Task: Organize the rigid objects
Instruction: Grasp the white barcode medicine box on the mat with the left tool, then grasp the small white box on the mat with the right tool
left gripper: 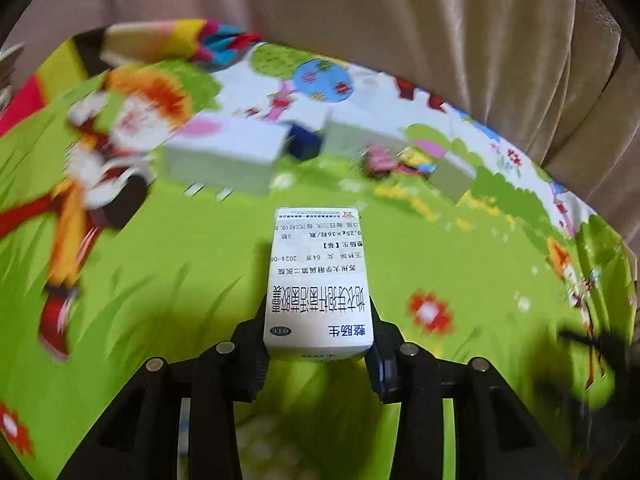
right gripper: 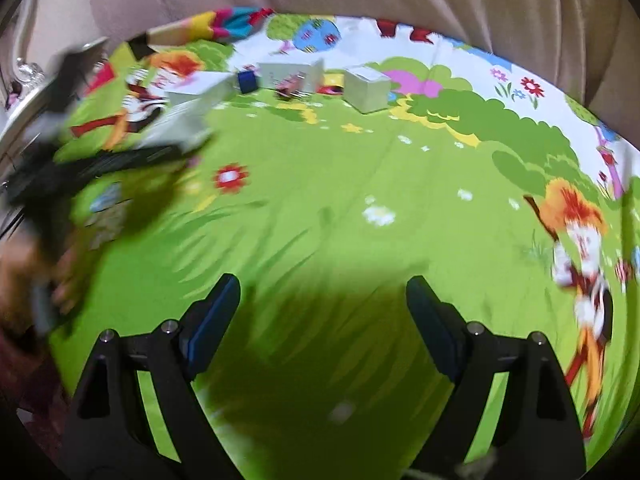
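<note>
L gripper (left gripper: 318, 354): jaws clamped on the near end of a white medicine box (left gripper: 318, 276), one pad on each long side, box sticking fwd along the fingers, above the green cartoon mat (left gripper: 200, 280). Label face up.

Handling est.: thin cardboard carton, prob. light, stiff enough along its length but walls will dent if squeezed hard. Smooth printed faces, so could slip. Better hold is nearer mid-length; end grip leaves the far end cantilevered, may droop or twist.

R gripper (right gripper: 322, 300): jaws spread wide, nothing between them, hovering over bare mat.

Farther out, towards the back edge of the mat: row of white boxes (right gripper: 368, 88) w/ a small dark blue box (right gripper: 246, 80) between two of them. Blur heavy here, count uncertain, maybe four. Beige curtain (left gripper: 400, 20) behind.
</note>
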The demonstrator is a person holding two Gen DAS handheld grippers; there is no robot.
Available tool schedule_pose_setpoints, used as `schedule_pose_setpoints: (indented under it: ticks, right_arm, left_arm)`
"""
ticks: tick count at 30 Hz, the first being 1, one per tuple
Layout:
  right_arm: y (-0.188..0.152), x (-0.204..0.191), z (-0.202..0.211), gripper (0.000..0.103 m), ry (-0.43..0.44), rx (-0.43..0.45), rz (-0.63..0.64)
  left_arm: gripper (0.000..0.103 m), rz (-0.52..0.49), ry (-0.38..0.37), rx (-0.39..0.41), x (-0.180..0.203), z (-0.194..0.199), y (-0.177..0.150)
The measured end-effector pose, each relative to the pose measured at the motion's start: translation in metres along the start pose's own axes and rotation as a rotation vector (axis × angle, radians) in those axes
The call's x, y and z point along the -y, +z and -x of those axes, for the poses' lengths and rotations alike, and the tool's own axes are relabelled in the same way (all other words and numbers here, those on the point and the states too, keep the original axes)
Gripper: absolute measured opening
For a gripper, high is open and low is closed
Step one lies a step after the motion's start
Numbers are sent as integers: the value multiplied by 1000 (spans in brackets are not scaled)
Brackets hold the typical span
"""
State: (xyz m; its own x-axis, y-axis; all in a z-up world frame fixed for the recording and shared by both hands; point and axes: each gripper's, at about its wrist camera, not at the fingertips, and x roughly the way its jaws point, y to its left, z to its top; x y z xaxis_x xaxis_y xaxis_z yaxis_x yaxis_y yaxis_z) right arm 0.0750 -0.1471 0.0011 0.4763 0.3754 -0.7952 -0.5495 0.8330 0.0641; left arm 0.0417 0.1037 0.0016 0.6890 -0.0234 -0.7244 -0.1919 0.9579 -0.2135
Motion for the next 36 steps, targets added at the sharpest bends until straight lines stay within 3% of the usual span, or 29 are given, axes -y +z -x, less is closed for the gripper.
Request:
schedule_pose_setpoints:
  ticks: [4,8,15,16,17,18,22,24,27,29,34,36]
  right_arm:
    - [43,26,-43,89,-43,-23,-10]
    - [92,30,-83,94,-26,-14,61]
    - [163,31,-137,98,-12,-26,96]
    - [164,31,-139,92,-11,-20,95]
    - [164,32,-137,80,-10,-8,92]
    - [159,31,-128,38,-14,23,90]
    - [110,20,-89,39,4,32,81]
    - [72,14,-63,38,-57,47,127]
    - [27,29,-26,38,-131,43,90]
    - [6,46,-10,38,-177,55,53]
    - [-10,81,6,39,-166,62,-119]
    - [-8,77,6,39,-186,59,-105]
  left_arm:
    - [43,48,-64,28,-12,3,-2]
    - [61,36,-97,28,-6,-3,2]
    - [63,36,-98,30,-5,-3,2]
    - [63,37,-98,30,-5,-4,2]
    - [63,36,-98,30,-6,-4,2]
    - [63,36,-98,30,-6,-4,2]
    - [63,33,-95,28,-5,-5,2]
    - [63,27,-91,27,-5,-5,2]
    - [66,11,-82,21,-2,-6,3]
    - [73,-21,-74,10,3,-8,4]
    - [97,-178,23,-62,35,-24,6]
    - [97,-222,75,-81,46,-33,9]
